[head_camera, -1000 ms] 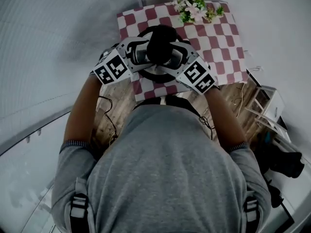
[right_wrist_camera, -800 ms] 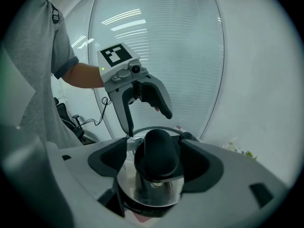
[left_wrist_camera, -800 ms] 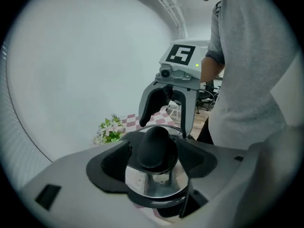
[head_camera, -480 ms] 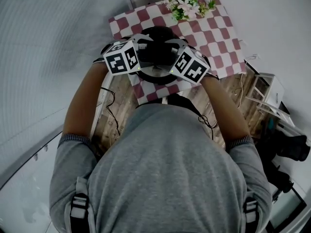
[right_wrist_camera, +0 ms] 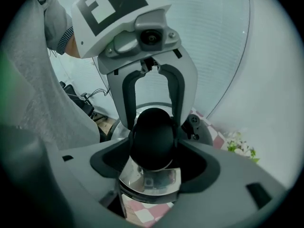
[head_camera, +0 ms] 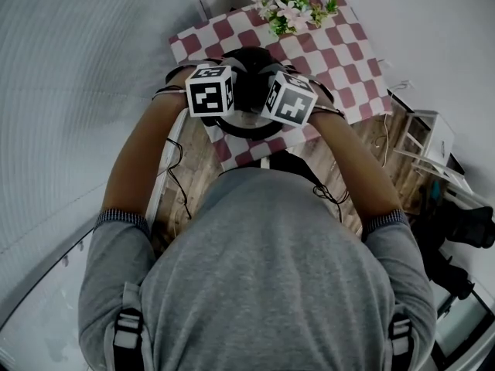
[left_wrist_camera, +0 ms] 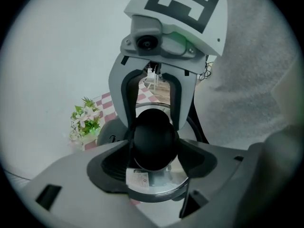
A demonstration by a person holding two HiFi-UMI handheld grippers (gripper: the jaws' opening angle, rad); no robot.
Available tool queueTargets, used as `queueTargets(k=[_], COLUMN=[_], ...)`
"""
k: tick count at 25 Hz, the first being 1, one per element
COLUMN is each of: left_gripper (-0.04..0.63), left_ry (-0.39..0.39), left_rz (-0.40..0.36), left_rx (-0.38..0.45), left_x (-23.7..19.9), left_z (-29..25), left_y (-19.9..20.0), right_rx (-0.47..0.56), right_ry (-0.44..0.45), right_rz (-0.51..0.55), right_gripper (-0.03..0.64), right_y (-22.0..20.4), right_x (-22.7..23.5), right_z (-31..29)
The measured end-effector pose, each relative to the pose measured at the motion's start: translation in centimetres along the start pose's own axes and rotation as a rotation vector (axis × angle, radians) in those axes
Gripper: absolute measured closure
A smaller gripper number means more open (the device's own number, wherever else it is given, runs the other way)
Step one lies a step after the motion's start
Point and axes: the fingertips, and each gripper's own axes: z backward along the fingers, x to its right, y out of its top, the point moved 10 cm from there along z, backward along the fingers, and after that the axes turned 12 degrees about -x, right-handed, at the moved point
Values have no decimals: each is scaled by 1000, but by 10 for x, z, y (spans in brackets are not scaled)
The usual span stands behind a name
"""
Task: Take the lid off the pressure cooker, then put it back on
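Head view: the pressure cooker (head_camera: 249, 133) stands on a checked cloth (head_camera: 340, 60) spread over the bench (head_camera: 166, 199), with flowers (head_camera: 290, 10) at the cloth's far edge. The person leans over it. The left gripper (head_camera: 234, 93) and the right gripper (head_camera: 264, 93) come at it from opposite sides and meet over the black knob (head_camera: 249, 74) at the centre of the lid. The lid appears to be seated on the pot.

Left gripper view: the knob sits squarely between this gripper's jaws, which stand apart and close along its sides; I see no clear press yet. Below the knob is the shiny lid (left_wrist_camera: 159, 183), which carries a small sticker (left_wrist_camera: 137, 177). Across from it, the right gripper's fingers flank the same knob.

Right gripper view: here too the knob is between the jaws. They have just been closing but are still apart, not clearly biting. The polished lid (right_wrist_camera: 149, 180) mirrors its surroundings beneath.

Handling, as a judgement: the lid is rigid metal, probably fairly heavy, and its smooth dome gives the pads nothing to hold. The knob is the only sensible hold. It is round, hard and glossy, so it could roll or slip in a loose pinch. Both grippers should clamp low on its widest part and lift straight and level. A pressure lid may also need a twist to unlock before it will come free.
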Motion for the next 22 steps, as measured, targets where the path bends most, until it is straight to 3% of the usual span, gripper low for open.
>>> queueTargets(k=[5, 12, 22], left_gripper=[290, 285, 293], left_ry=[-50, -97, -79], left_rz=[-7, -28, -57], left_rx=[-29, -73, -64], left_x=[-6, -5, -5], left_z=[-8, -18, -13], left_y=[5, 5, 4], right_rx=[-46, -58, -41], right_ry=[27, 47, 19], right_rz=[18, 16, 24], right_gripper=[310, 324, 325], right_y=[5, 8, 7], right_x=[5, 3, 1], right_z=[-8, -12, -8])
